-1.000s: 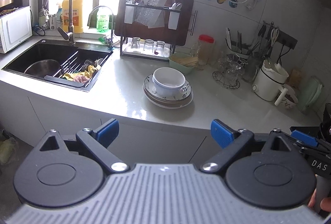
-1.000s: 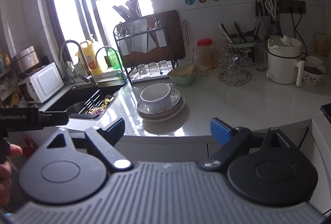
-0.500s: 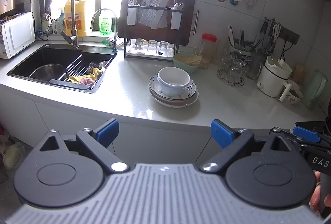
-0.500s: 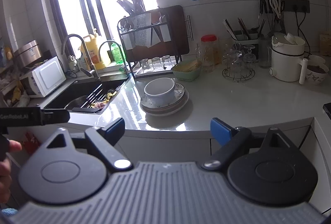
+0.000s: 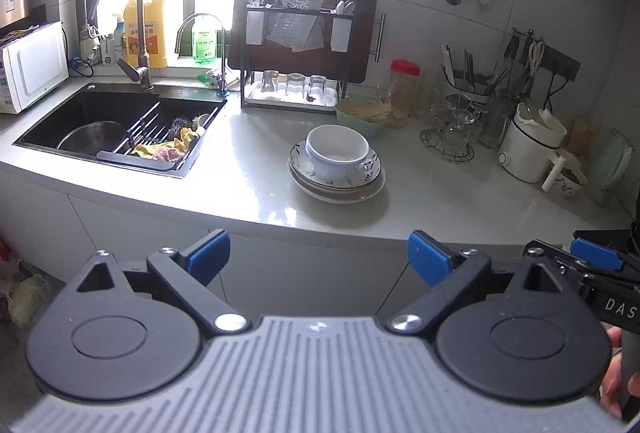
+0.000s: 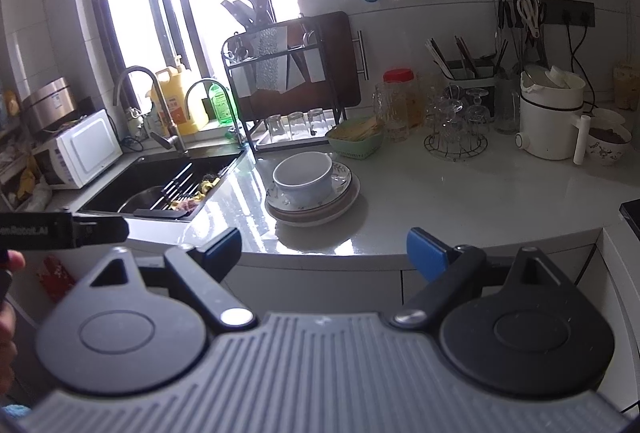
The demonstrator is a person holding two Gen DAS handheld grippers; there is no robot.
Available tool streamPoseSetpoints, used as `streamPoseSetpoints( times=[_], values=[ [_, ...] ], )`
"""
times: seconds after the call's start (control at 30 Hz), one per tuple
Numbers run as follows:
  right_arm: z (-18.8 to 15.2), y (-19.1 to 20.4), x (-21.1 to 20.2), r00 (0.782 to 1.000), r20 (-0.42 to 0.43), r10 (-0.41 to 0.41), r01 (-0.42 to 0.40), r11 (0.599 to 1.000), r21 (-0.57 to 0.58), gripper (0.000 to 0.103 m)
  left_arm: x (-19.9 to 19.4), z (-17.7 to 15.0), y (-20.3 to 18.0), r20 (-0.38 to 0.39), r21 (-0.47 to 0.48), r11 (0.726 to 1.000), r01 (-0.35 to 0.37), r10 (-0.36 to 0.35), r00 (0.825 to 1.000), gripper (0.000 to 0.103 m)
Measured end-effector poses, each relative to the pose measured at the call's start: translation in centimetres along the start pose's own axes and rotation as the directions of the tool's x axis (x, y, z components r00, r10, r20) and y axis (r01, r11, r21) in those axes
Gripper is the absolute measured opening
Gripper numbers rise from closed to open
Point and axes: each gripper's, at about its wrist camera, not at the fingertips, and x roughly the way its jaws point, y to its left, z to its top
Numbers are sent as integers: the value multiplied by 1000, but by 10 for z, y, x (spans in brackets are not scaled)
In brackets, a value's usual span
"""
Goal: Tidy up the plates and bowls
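Note:
A white bowl (image 5: pixel 337 151) sits on a stack of plates (image 5: pixel 340 189) on the pale counter; the top plate has a leaf pattern. The same bowl (image 6: pixel 303 178) and plates (image 6: pixel 316 211) show in the right wrist view. My left gripper (image 5: pixel 318 257) is open and empty, held in front of the counter edge, well short of the stack. My right gripper (image 6: pixel 324 253) is open and empty too, also in front of the counter edge. The right gripper shows at the right edge of the left wrist view (image 5: pixel 596 259).
A black sink (image 5: pixel 116 125) with a steel pot and a drain rack lies left of the stack. A dish rack (image 5: pixel 298 45) with glasses stands behind it. A green basket (image 5: pixel 362 113), a jar, a glass holder (image 5: pixel 450 137) and a white appliance (image 5: pixel 534 147) stand to the right.
Both grippers have drifted a little; the stack sits slightly higher and farther right in the left view. Both stay open and empty.

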Motion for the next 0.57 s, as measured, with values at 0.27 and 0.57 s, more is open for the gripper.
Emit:
streamPoseSetpoints(
  times=[0.27, 0.57],
  values=[
    [-4, -5, -5, 1000, -8, 8, -8, 1000, 14, 91, 0, -3, -3, -1, -1, 1000, 8, -8, 1000, 97],
    [0, -11, -5, 1000, -8, -5, 5, 1000, 19, 91, 3, -1, -13, -4, 13, 1000, 15, -15, 1000, 97]
  ],
)
